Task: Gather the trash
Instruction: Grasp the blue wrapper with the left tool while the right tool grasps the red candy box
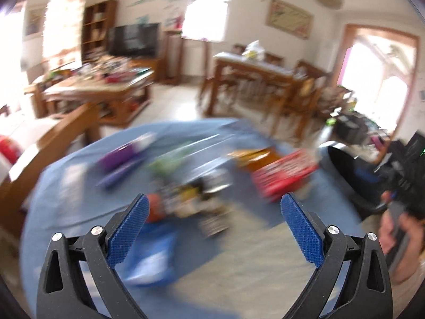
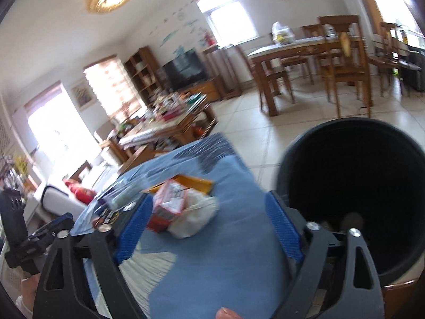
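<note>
Nearest to me, my left gripper (image 1: 213, 207) stands wide with nothing between its blue textured pads. My right gripper (image 2: 209, 204) also stands wide and holds nothing; a fingertip shows at the bottom edge of its view.

Just past both grippers lies a table covered in a blue cloth (image 2: 225, 252) with a pale fringed mat on it. The trash sits in a loose cluster across the cloth. In the right view a crumpled white plastic bag (image 2: 196, 218) touches a red and white carton (image 2: 167, 207), which stands tilted with its long axis running up and away from me. Behind them a flat orange box (image 2: 194, 182) lies crosswise. In the blurred left view I make out a red packet (image 1: 281, 179) lying with its long axis left to right, and farther left a purple wrapper (image 1: 119, 159) angled up to the right. Other pieces there are too smeared to name.

Beside the table on the right, the round black bin (image 2: 353, 186) stands upright, mouth open towards me, with some items dim at its bottom.

I judge I am between pickups, both grippers empty. The next move calls for settling one gripper over a piece, likely the bag or carton, and closing across its short side.

Farther off are a cluttered wooden coffee table, a dining table with chairs and a television.
</note>
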The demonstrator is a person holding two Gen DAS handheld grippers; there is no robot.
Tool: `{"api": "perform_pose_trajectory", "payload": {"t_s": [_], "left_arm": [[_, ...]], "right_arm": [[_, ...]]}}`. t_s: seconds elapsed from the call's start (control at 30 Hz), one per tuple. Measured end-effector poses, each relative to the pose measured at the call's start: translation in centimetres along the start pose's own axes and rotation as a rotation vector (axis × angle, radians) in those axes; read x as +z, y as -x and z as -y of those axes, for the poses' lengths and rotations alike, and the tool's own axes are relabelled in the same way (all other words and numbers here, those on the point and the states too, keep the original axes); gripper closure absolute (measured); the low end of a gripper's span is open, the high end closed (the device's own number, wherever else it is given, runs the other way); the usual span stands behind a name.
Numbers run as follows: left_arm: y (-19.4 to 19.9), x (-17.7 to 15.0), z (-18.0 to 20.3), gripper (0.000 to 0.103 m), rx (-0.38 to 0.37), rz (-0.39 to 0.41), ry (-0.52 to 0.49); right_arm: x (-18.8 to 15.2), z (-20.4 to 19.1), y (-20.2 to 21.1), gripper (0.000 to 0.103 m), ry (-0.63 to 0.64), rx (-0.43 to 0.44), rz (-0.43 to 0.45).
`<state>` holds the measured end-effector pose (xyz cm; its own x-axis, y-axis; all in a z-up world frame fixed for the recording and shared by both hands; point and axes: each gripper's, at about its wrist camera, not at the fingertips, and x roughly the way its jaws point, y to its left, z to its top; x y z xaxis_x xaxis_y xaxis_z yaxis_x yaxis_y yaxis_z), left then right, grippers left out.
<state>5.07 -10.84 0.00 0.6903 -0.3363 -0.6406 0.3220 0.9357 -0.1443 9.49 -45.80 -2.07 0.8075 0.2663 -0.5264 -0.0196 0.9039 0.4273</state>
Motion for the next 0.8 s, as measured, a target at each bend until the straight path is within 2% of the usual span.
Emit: {"api": "perform_pose_trajectory", "payload": {"t_s": [0.1,0.23,0.27,0.33,0.37,0.4,0.47,0.53,0.6,0.63,0.7,0.8], "left_arm": [[-0.8,-1.6,-2.9,0.006,0.078,-0.083,0.002],[-1.8,-3.0,-4.4,0.006,0.055,-0.184,0.019],[-1.8,-2.9,-4.7,0.010,0.039,-0.182,0.031],[-1.9,-3.2,-4.6,0.017,0.056,-0.199,0.014],[-2.4,-3.2,-4.7,0.025,0.048,-0.218,0.018],[-3.1,-3.5,-5.3,0.030,0.034,-0.243,0.030],[-3.2,-3.4,-5.6,0.032,0.034,-0.242,0.036],[-3.5,-3.4,-5.9,0.038,0.029,-0.247,0.039],[-3.7,-3.7,-6.1,0.052,0.020,-0.245,0.036],[-3.6,-3.7,-6.0,0.056,0.008,-0.245,0.034],[-3.8,-3.6,-5.7,0.058,0.002,-0.241,0.038],[-3.4,-3.6,-5.8,0.060,-0.013,-0.226,0.041]], "right_arm": [[0.2,-2.4,-2.6,0.016,0.041,0.009,-0.060],[0.1,-4.0,-5.8,0.016,0.067,-0.015,-0.129],[0.2,-4.2,-6.4,0.016,0.080,-0.029,-0.144],[0.2,-4.6,-7.3,0.017,0.093,-0.046,-0.166],[0.2,-4.5,-7.6,0.017,0.096,-0.051,-0.172],[0.1,-4.6,-7.7,0.019,0.104,-0.056,-0.173],[0.0,-4.7,-8.0,0.028,0.139,-0.077,-0.181],[-0.3,-5.3,-8.5,0.044,0.183,-0.104,-0.192],[-0.5,-5.6,-8.4,0.045,0.210,-0.113,-0.179],[-0.5,-5.9,-8.3,0.047,0.230,-0.117,-0.169],[-0.8,-6.6,-7.9,0.049,0.263,-0.128,-0.147],[-0.4,-7.5,-7.1,0.059,0.291,-0.113,-0.113]]}}
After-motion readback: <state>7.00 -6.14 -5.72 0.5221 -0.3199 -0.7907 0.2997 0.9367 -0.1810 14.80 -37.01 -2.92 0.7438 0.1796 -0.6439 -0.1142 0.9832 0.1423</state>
